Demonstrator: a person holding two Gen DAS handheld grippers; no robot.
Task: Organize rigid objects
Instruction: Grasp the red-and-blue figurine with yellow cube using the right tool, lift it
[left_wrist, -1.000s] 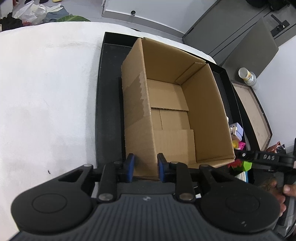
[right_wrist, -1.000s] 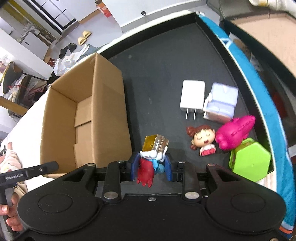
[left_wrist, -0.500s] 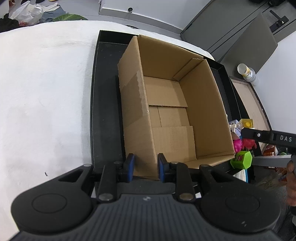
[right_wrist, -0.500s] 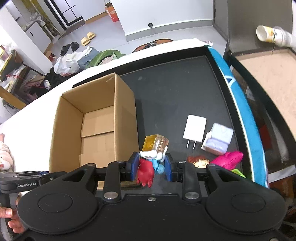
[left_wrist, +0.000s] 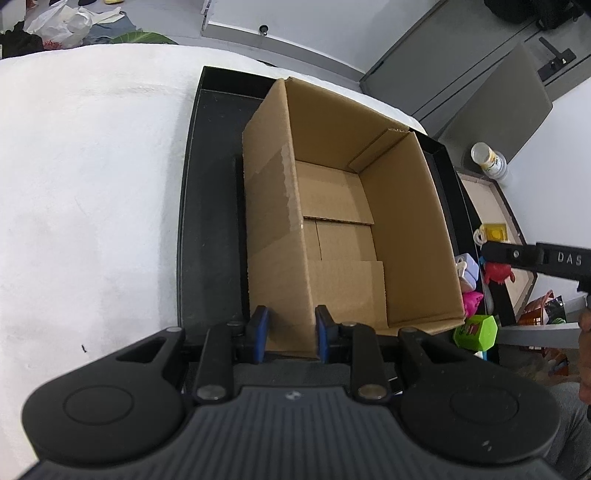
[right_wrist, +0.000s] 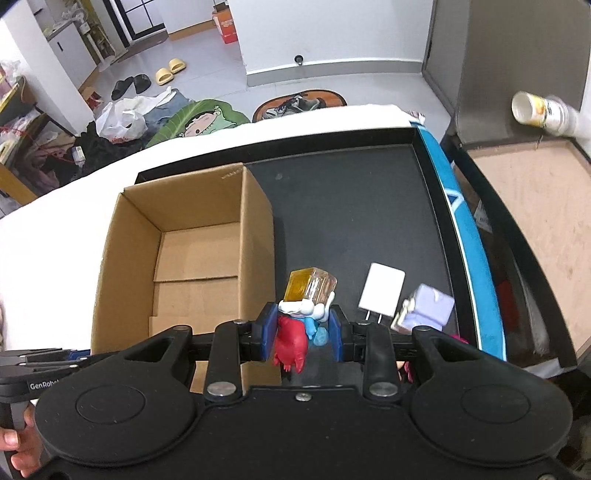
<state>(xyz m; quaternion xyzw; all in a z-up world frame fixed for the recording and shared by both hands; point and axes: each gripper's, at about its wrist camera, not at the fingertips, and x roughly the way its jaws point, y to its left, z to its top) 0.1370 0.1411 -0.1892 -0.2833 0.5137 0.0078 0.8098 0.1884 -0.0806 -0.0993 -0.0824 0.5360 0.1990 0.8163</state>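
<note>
A white charger (right_wrist: 382, 291) and a lilac toy block (right_wrist: 428, 308) lay on the black tray (right_wrist: 351, 206) at centre right of the right view, beside the open cardboard box (right_wrist: 255, 236). The right claw (right_wrist: 303, 332) pinched a red and blue toy figure (right_wrist: 293, 339) with an amber cube on top, near the box's right wall. The left claw (left_wrist: 290, 332) was clamped on the box's near corner (left_wrist: 291, 328). A pink toy (left_wrist: 472, 303) and a green one (left_wrist: 476, 331) were partly hidden behind the box.

Both wrist fisheyes look steeply down from close above; both share the cardboard box (left_wrist: 343, 229) (right_wrist: 184, 266), centre frame left, left-of-centre right.
</note>
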